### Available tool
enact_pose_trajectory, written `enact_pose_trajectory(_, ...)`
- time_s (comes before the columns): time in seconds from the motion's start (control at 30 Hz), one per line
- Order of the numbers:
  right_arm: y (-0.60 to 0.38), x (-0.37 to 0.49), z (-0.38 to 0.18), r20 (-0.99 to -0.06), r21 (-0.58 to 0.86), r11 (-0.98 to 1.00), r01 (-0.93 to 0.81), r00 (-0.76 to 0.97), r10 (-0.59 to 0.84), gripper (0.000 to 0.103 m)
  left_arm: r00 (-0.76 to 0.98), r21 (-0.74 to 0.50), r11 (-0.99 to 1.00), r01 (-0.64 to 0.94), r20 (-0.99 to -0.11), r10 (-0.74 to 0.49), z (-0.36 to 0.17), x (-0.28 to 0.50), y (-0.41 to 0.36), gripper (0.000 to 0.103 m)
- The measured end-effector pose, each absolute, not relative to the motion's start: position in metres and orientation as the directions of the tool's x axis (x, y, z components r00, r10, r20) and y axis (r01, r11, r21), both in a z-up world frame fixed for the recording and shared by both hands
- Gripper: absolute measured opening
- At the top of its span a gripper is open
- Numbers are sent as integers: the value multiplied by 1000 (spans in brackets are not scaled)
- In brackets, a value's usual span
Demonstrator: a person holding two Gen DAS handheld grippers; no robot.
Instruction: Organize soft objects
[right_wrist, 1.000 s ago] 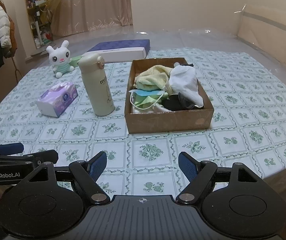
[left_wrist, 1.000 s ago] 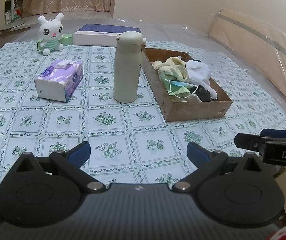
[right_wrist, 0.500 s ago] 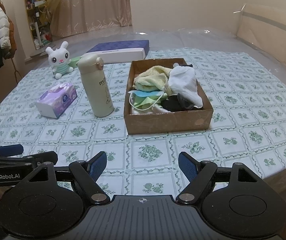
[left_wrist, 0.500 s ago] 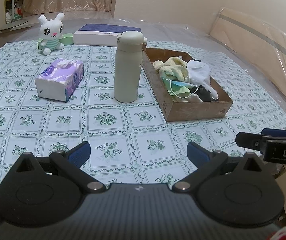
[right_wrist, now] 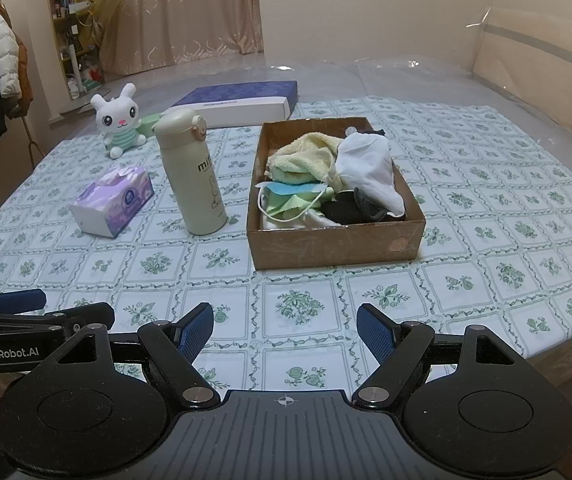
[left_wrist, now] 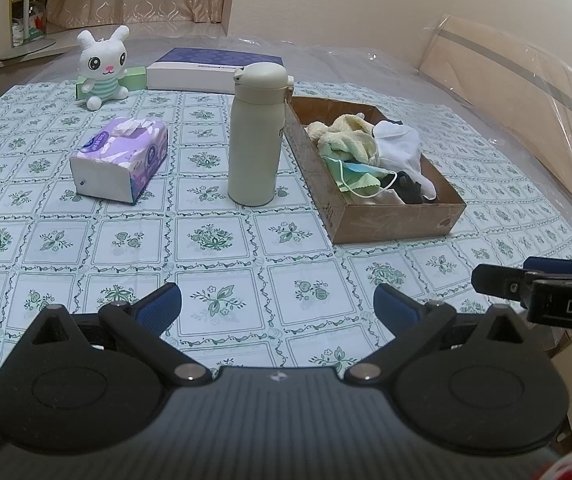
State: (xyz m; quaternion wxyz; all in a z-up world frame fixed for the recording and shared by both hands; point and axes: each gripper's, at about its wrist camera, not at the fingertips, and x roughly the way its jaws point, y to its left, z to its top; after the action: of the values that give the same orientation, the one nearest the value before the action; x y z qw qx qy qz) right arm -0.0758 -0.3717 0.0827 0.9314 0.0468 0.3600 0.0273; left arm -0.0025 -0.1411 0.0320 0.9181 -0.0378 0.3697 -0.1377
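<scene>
Brown cardboard box [right_wrist: 336, 240] sits at the centre of the right wrist view, on a green-and-white tablecloth [right_wrist: 298, 304]. It holds the soft things: a yellow towel [right_wrist: 306, 156], a white cloth [right_wrist: 370, 168], a blue-green mask [right_wrist: 294, 194] and something black [right_wrist: 346, 210] (all loosely heaped). Left of the box stands a cream bottle [right_wrist: 190, 176]; further left lies a purple tissue pack [right_wrist: 112, 202], and at upper left sits a plush rabbit [right_wrist: 118, 124].

The right gripper [right_wrist: 284, 330] at the bottom of the frame is wide open and empty. In the left wrist view, the left gripper [left_wrist: 276, 306] at bottom centre is likewise spread wide, holding nothing.

The rabbit seems the one soft item outside the box. Reaching it well likely means passing left of the bottle, closing on its body, not an ear.
</scene>
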Motion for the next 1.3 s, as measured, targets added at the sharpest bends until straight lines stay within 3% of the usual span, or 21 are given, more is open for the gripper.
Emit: enact_pose_trajectory(1.3, -369, -74, 87, -660, 102, 995, -21, 746, 83, 78, 694, -165, 960, 224, -665, -276, 35, -1, -141, 102)
